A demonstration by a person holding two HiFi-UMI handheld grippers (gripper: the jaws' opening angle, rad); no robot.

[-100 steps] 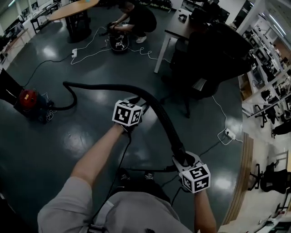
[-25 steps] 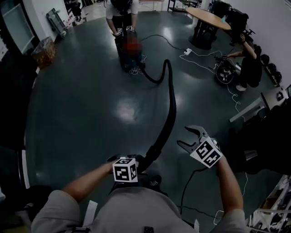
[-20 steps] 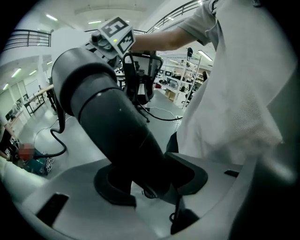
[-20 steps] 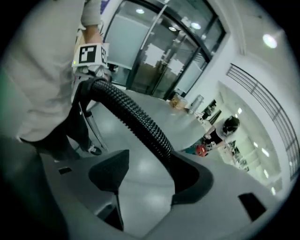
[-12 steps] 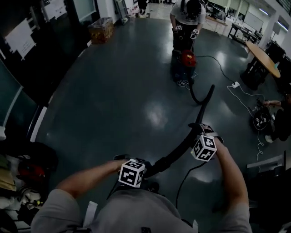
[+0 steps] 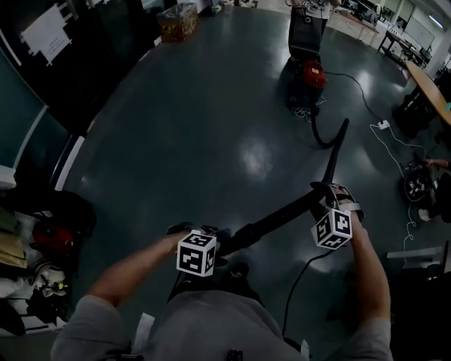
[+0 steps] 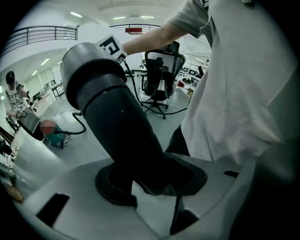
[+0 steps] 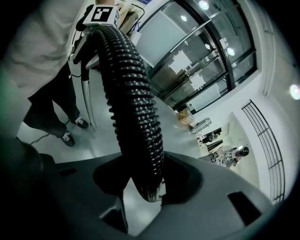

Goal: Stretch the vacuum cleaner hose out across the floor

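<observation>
A black ribbed vacuum hose [image 6: 282,215] runs from the red vacuum cleaner [image 6: 311,73] at the upper right, loops on the floor and rises to my grippers. My right gripper [image 6: 330,192] has just been closing and its jaws are now clamped on the ribbed hose [image 8: 133,108]; in its own view the right gripper [image 8: 147,183] pinches it. My left gripper [image 6: 217,238] grips the smooth black hose end [image 7: 117,122] near my waist, and in its own view the left gripper [image 7: 150,180] is shut on it. Between the grippers the hose hangs nearly straight.
A person [image 6: 310,14] stands behind the vacuum. A cardboard box [image 6: 177,21] sits at the top. A power strip with a white cable [image 6: 382,125] and a round table [image 6: 433,84] lie to the right. Dark clutter [image 6: 42,240] lines the glass wall on the left.
A second ago my right gripper hung open beside the hose; it has come onto the hose and closed. My view has swung, putting the vacuum at the upper right. The left gripper kept its hold.
</observation>
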